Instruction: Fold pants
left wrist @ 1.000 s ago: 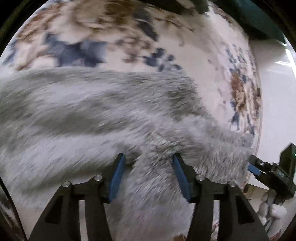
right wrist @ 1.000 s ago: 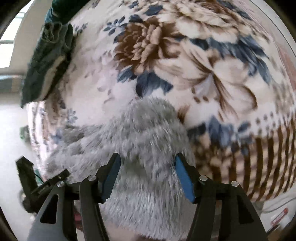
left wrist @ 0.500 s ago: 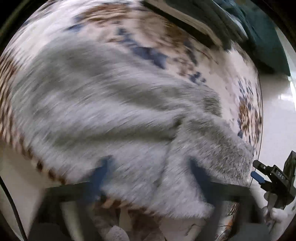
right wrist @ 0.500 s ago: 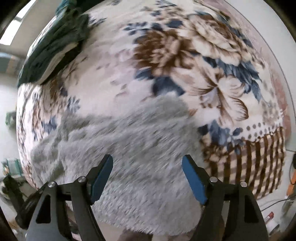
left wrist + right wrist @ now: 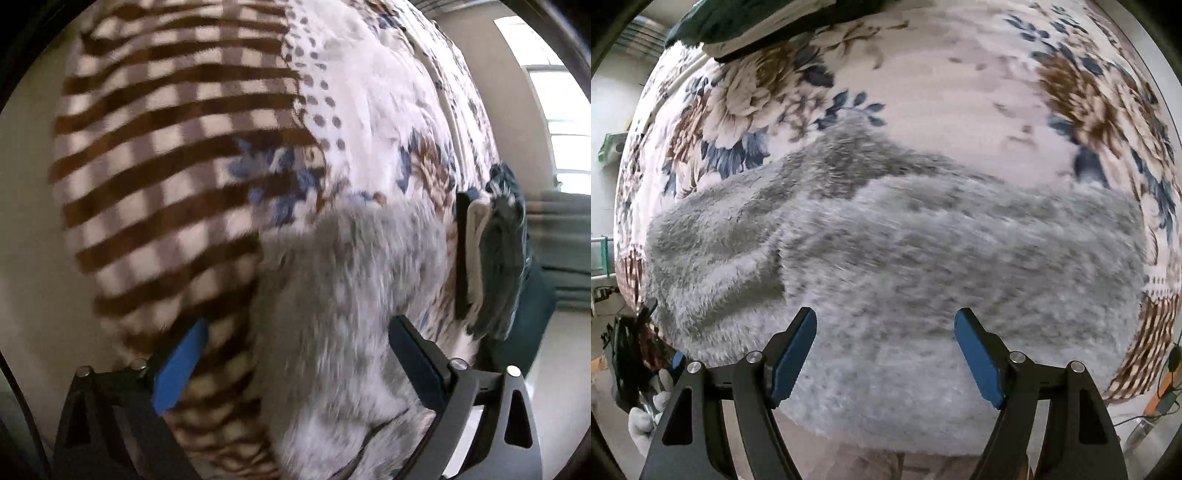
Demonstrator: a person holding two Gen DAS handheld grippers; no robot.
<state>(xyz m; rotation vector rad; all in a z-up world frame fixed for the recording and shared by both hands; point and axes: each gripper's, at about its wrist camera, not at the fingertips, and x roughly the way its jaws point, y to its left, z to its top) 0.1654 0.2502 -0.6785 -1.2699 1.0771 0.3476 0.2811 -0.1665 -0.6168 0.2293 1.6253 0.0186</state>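
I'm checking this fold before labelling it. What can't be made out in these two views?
- Fluffy grey pants: near edge hidden behind the right hand-held gripper in the right wrist view; waistband and cuffs can't be told apart.
- Left wrist view: pants motion-blurred, lower part cut off by the frame behind the left hand-held gripper.
- Dark green folded fabric: blurred; item unclear.
- Floral fleece blanket: edges cut off.

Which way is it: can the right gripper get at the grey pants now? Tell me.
Probably yes: the right gripper is open right over the grey pants, which lie on the floral blanket with nothing between.
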